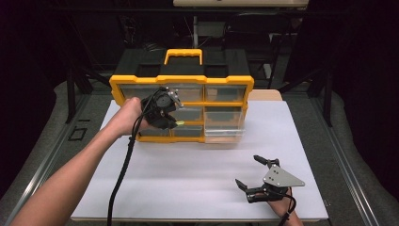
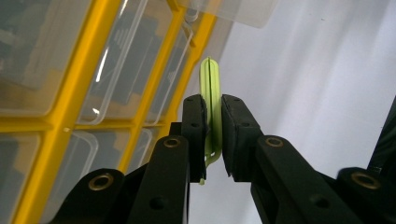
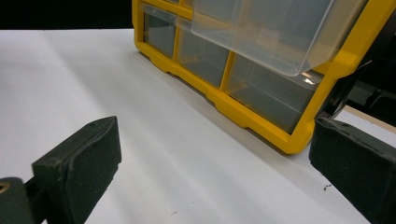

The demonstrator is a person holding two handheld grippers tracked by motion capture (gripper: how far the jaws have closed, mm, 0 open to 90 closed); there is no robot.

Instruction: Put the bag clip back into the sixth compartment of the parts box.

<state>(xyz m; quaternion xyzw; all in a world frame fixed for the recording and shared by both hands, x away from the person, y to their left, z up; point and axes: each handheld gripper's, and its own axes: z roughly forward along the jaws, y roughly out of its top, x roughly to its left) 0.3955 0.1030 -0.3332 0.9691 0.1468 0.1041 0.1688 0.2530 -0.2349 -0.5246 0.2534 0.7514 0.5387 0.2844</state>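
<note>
White table covering (image 1: 188, 174) is occupied by a yellow-framed organiser of clear plastic drawers (image 1: 181, 80), before whose middle drawers a thin lime-green plastic clip (image 2: 211, 100) is held, pinched edge-on, long axis along the jaws, by the closed left gripper (image 2: 212, 135), while the right gripper (image 1: 256, 172) is kept wide open, empty, well apart.

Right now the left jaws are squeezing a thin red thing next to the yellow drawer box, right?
Not quite: the thin thing is light green, not red. The left gripper view shows the left gripper with its jaws squeezing it next to the yellow drawer box.
</note>
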